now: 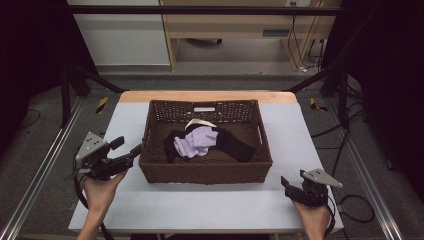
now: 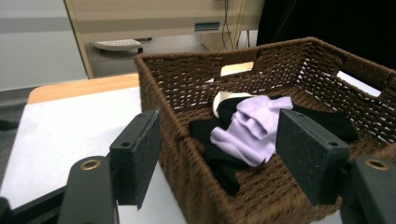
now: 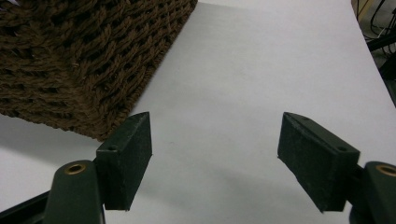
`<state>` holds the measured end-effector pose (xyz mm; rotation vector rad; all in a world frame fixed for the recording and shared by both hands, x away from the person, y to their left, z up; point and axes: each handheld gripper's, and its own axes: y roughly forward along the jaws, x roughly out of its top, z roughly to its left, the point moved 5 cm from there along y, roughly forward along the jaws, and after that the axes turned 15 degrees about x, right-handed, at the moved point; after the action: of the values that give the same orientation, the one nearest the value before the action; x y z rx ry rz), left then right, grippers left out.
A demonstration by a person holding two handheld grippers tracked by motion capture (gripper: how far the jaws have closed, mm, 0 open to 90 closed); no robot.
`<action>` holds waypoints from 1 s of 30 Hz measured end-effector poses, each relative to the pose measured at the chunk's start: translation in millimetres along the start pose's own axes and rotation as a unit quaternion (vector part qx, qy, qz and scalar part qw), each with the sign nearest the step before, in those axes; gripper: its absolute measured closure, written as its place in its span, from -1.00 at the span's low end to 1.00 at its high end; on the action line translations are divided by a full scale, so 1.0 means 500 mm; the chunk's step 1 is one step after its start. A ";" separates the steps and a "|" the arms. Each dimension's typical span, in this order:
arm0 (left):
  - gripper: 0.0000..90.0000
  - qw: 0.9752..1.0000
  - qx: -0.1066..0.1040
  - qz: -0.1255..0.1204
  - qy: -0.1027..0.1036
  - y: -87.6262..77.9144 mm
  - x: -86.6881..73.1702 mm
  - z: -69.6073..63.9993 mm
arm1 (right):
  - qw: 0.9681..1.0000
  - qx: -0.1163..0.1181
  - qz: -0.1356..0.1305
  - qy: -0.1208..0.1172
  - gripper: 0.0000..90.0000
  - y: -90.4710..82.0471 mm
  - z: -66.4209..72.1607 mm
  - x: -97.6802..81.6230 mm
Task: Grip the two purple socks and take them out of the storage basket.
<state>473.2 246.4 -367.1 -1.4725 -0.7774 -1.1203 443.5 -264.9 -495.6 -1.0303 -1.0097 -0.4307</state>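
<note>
The grey tabletop (image 1: 210, 205) fills the lower middle of the high view, and on it, at the centre of the frame, stands a brown woven basket (image 1: 205, 172). The basket looks stiff enough to keep its shape but light for its bulk; its coarse weave should give the fingers good purchase, and the cut-out handle slot in the far wall, or the thick rim, would be the natural place to take it.

Inside, on the basket floor near the middle, lies a small heap of clothes: a black garment (image 1: 235, 145) spread underneath, a lilac cloth (image 1: 195, 144) bunched on top of it, and a cream piece (image 1: 200, 123) peeking out behind. All three seem soft, limp and very light; they will sag and trail when lifted, so a pinch on a raised fold of the lilac cloth looks the safest hold.

The left gripper (image 1: 129, 151), at the left of the frame, hovers just beside the basket's near left corner, its fingers (image 2: 140, 154) spread wide and empty. The right gripper (image 1: 292, 186), lower right, hangs over bare tabletop with its fingers (image 3: 128, 156) likewise parted, holding nothing.
</note>
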 end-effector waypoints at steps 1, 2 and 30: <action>-0.32 1.000 0.000 0.000 0.000 0.000 0.000 0.000 | 1.000 0.000 0.000 0.000 -0.42 0.000 0.000 0.000; -0.31 1.000 -0.002 -0.001 0.002 0.004 0.006 -0.007 | 1.000 0.001 0.001 0.000 -0.42 0.000 0.000 0.000; -0.25 0.999 -0.026 -0.007 0.027 0.127 0.104 -0.137 | 1.000 0.001 0.000 -0.001 -0.42 0.001 -0.005 0.002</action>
<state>533.0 161.5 -342.6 -1.4762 -0.7269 -1.1928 445.6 -266.7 -495.1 -1.0290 -1.0113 -0.4303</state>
